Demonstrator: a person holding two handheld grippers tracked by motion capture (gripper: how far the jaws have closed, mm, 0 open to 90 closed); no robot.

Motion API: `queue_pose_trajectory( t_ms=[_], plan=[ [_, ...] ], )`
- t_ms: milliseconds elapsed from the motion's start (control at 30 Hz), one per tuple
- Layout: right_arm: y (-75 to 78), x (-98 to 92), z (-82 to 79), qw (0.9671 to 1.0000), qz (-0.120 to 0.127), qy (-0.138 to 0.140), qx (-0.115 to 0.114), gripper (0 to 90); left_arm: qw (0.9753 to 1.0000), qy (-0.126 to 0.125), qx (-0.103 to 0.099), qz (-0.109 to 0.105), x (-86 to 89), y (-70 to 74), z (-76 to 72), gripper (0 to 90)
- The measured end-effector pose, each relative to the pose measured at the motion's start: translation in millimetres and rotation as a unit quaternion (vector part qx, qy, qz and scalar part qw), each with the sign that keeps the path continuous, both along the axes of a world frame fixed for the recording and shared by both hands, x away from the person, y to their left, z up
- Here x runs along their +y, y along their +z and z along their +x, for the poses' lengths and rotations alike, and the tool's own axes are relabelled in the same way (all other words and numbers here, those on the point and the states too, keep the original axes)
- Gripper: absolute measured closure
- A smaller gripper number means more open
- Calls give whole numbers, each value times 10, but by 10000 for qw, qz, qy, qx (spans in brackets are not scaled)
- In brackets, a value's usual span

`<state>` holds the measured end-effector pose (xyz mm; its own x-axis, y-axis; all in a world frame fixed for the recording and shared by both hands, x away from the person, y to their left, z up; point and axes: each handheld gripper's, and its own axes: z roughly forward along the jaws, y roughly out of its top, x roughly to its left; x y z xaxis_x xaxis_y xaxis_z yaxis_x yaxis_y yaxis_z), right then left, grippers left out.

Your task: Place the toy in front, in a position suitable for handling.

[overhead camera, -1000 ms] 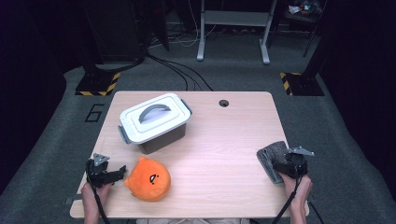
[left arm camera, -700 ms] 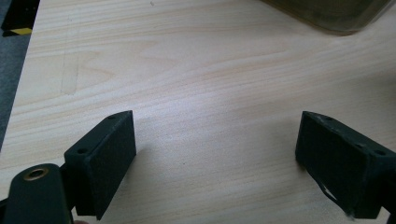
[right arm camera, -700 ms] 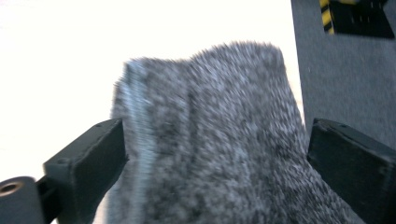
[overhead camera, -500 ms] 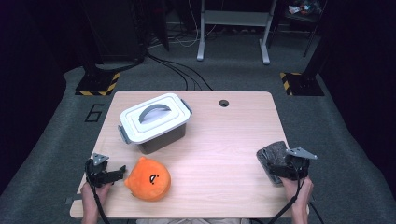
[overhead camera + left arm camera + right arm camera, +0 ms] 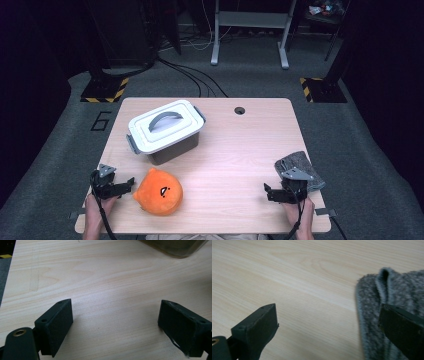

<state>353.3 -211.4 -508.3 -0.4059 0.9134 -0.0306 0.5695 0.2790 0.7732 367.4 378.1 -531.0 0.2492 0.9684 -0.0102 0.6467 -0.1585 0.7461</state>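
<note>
An orange plush [image 5: 159,191] with a small face lies near the table's front left. Just left of it, my left gripper [image 5: 113,184] rests low over the wood, open and holding nothing [image 5: 115,312]. A grey cloth [image 5: 305,162] lies at the front right. My right gripper [image 5: 285,189] is at the cloth's near-left corner, open [image 5: 327,315]. Its right jaw hangs over the cloth [image 5: 392,290] and its left jaw is over bare wood. A white-lidded storage box [image 5: 165,130] with a grey handle stands shut behind the plush.
The wooden table [image 5: 240,150] has a cable hole [image 5: 239,110] near its far edge. The box's lower wall [image 5: 172,246] is at the top right of the left gripper view. Dark floor, cables and stand legs lie beyond the table.
My right gripper has drawn back from above the cloth, toward the front edge and slightly left. The left gripper, plush and box have not moved.
</note>
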Motion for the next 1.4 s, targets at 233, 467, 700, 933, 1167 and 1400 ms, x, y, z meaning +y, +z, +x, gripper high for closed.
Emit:
queue_pose_trajectory(
  t_ms=[233, 467, 700, 933, 1167, 1400],
  plan=[
    [-132, 140, -17, 9998, -103, 170, 89, 19, 9990, -315, -162, -276, 41, 28, -101, 117],
    [-205, 217, -2, 9993, -214, 267, 169, 20, 9957, -509, -398, -658, 52, 216, -275, 117],
    [-212, 232, 5, 9993, -217, 228, 199, 20, 9901, -973, -496, -884, -59, 458, -478, 116],
    [-209, 224, 11, 9992, -186, 233, 281, 19, 9854, -1317, -559, -919, -219, 609, -563, 115],
    [-212, 218, 17, 9992, -212, 235, 251, 18, 9804, -1759, -437, -778, -441, 687, -562, 112],
    [-215, 225, 19, 9994, -139, 174, 280, 19, 9753, -2040, -281, -794, -608, 683, -514, 55]
  ],
)
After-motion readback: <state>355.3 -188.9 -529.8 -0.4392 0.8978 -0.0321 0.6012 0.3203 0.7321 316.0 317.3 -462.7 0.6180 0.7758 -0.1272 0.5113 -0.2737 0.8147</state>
